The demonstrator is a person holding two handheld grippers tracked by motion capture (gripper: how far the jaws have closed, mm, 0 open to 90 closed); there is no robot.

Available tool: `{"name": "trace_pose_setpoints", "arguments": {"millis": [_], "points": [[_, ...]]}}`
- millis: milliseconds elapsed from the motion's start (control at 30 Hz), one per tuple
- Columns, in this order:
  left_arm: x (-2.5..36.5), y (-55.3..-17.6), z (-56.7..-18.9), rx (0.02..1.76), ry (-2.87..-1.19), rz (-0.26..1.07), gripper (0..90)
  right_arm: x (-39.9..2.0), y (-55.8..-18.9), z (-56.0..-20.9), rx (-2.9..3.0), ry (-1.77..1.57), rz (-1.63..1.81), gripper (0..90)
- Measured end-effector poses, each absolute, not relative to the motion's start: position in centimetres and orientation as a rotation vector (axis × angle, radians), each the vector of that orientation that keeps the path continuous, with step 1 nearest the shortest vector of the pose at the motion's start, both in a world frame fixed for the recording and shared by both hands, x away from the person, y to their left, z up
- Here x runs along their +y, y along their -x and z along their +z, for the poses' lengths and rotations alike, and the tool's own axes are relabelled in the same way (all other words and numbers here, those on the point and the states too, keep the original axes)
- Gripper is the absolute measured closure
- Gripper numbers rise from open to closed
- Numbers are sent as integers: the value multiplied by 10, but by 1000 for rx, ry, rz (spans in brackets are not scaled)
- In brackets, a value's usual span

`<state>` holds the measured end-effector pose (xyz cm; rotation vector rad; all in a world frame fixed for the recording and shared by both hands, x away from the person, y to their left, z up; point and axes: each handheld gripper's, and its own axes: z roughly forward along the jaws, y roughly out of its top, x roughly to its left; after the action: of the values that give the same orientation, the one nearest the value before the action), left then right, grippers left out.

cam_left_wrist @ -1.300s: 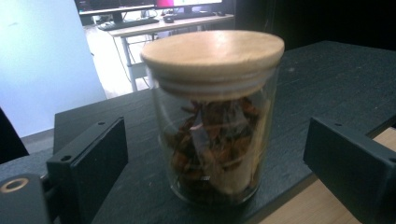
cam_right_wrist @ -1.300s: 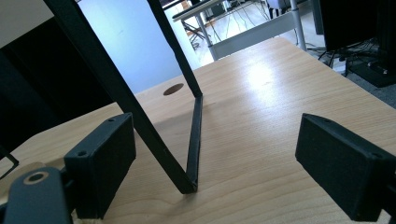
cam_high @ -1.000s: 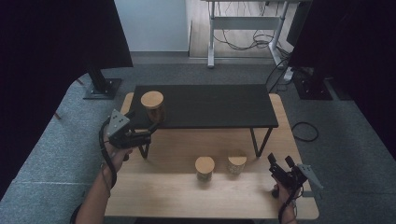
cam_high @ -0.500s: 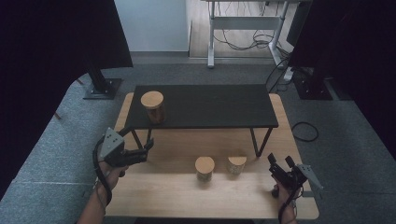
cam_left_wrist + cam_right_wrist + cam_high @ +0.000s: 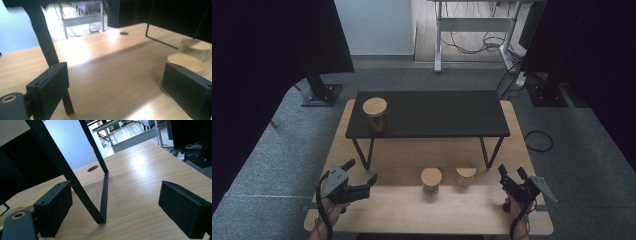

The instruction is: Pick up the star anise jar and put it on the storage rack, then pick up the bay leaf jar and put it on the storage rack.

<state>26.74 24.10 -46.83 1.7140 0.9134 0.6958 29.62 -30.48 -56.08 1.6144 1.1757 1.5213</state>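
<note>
A jar with a wooden lid [image 5: 376,114] stands on the left end of the low black shelf [image 5: 437,112]. Two more lidded jars [image 5: 431,179] [image 5: 465,175] stand on the wooden table [image 5: 412,210] in front of the shelf. My left gripper [image 5: 362,171] is open and empty, low over the table's front left, apart from every jar. In the left gripper view its jaws [image 5: 117,85] stand wide apart, with the two table jars [image 5: 186,62] [image 5: 196,47] off to the right. My right gripper [image 5: 511,171] is open and empty at the front right, facing a shelf leg [image 5: 105,192].
The shelf's thin black legs [image 5: 362,152] [image 5: 487,150] stand on the table, and one leg [image 5: 42,37] is close in front of my left gripper. A round hole [image 5: 92,168] is set in the tabletop. Grey carpet [image 5: 287,150] surrounds the table; a cable [image 5: 538,140] lies at the right.
My left gripper has drawn back from beside the jar on the shelf, down toward the table's front left. The right gripper and the jars have not moved.
</note>
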Motion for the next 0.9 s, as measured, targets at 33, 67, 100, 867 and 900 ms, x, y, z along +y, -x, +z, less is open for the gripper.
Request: {"name": "trace_pose_setpoints", "arguments": {"millis": [33,67,100,867,900], "points": [[240,-268,-473,918,-1720,686,67,-305,-296,-561,1175,-1615,1521,114],[239,-268,-478,922,-1730,678,68,-305,-296,-561,1174,-1615,1522,114],[238,-269,-482,926,-1738,671,68,-305,-296,-561,1175,-1615,1521,114],[249,-286,-535,1038,-1755,533,69,-301,-295,-560,1196,-1598,1499,90],[248,-287,-537,1037,-1760,530,69,-302,-295,-560,1195,-1606,1506,91]]}}
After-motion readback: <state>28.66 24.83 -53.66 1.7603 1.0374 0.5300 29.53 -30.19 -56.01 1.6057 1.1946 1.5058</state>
